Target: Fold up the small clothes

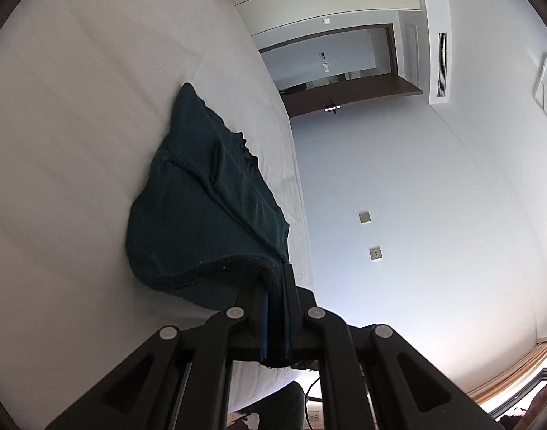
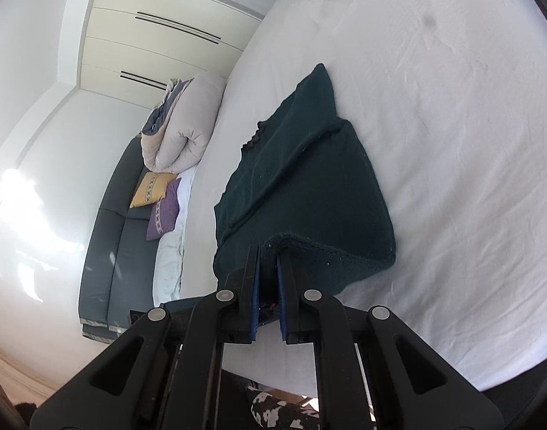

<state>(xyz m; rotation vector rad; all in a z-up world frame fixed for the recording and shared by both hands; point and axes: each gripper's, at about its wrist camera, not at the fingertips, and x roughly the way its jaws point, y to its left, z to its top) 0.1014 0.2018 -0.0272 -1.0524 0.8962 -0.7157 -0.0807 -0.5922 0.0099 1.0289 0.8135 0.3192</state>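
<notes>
A dark green garment (image 1: pixel 209 208) is clamped at its near hem by the left hand-held gripper (image 1: pixel 275 286) and by the right hand-held gripper (image 2: pixel 268 261), each closed on one corner. The rest is draped on the white bed (image 2: pixel 452 143), near its edge; a thick ribbed hem and raised seams are seen on the knit cloth.

We see our right gripper (image 2: pixel 269 256) clamped on the near hem of a dark green knit garment (image 2: pixel 302 186), which drapes away over the white bed sheet (image 2: pixel 452 143). Beyond the bed's edge, a grey sofa (image 2: pixel 108 243) carries a yellow cushion (image 2: pixel 152 189), a purple cushion (image 2: pixel 163 214) and a rolled duvet (image 2: pixel 187 125).
</notes>
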